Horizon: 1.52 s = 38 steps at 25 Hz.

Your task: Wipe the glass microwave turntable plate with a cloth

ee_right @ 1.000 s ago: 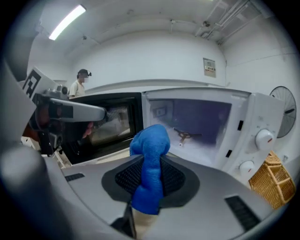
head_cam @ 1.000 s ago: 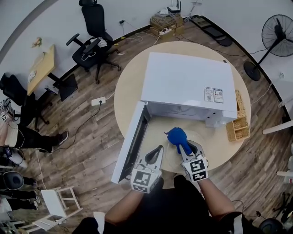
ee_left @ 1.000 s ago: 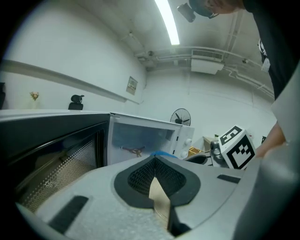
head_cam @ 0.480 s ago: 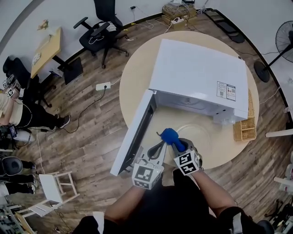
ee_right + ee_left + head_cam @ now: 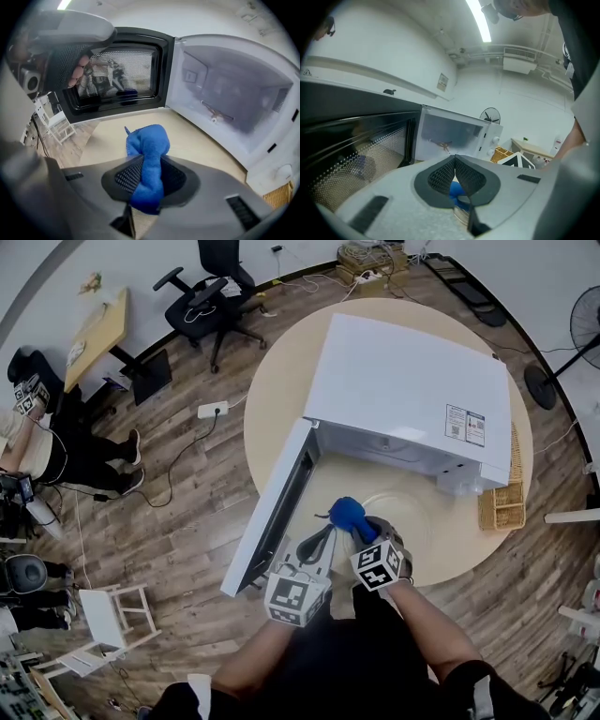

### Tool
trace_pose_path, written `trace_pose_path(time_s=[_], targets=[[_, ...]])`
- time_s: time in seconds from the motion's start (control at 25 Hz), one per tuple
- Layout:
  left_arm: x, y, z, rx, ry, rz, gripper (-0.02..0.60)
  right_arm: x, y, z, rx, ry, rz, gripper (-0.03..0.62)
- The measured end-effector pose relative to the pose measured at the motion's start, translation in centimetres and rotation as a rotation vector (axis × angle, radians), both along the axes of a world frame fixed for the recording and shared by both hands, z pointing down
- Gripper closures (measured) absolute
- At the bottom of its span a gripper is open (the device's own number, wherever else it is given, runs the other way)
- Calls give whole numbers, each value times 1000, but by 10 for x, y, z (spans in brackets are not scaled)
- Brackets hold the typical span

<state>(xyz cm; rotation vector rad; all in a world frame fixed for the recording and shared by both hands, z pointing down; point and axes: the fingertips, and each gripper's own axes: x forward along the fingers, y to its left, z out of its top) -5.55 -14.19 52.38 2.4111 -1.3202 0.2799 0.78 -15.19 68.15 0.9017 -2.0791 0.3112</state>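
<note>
On the round table, the white microwave [image 5: 412, 390] stands with its door [image 5: 277, 507] swung open to the left. The glass turntable plate [image 5: 408, 521] lies on the table in front of the opening. My right gripper [image 5: 361, 532] is shut on a bunched blue cloth [image 5: 347, 515] at the plate's left edge. In the right gripper view the cloth [image 5: 147, 140] bulges out between the pads of the right gripper [image 5: 145, 164], with the empty cavity [image 5: 234, 93] beyond. My left gripper [image 5: 323, 538] sits just left of it, its pads [image 5: 440, 176] pressed together, and the cloth [image 5: 457, 190] shows behind them.
A wicker basket [image 5: 502, 507] stands at the table's right edge beside the microwave. The open door [image 5: 117, 75] blocks the left side. On the floor are an office chair [image 5: 211, 287], a fan [image 5: 586, 334], a white stool [image 5: 112, 615] and a seated person [image 5: 47, 456].
My right gripper has carried the blue cloth a little leftward, closer to the left gripper. The head view has shifted; the microwave and plate have not moved.
</note>
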Motion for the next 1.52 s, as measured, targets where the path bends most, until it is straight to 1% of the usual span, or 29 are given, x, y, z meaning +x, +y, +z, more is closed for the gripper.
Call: trace_pose_path(time_s=[0.16, 0.56, 0.8, 1.08, 1.28, 1.44, 1.52], targets=[[0, -6, -1, 7, -4, -8, 575, 20, -15, 1, 11, 21, 53, 499], [6, -12, 3, -9, -2, -3, 575, 77, -45, 1, 34, 74, 186, 500], [10, -13, 6, -13, -7, 9, 575, 111, -58, 1, 43, 105, 277, 500], [6, -14, 10, -22, 3, -5, 575, 153, -65, 1, 44, 136, 371, 500], [5, -14, 11, -23, -4, 1, 575, 164, -66, 0, 54, 139, 397, 500], [5, -12, 12, -27, 4, 3, 575, 167, -63, -7, 62, 89, 435, 500], [3, -10, 12, -29, 8, -3, 575, 165, -58, -15, 77, 65, 431, 501]])
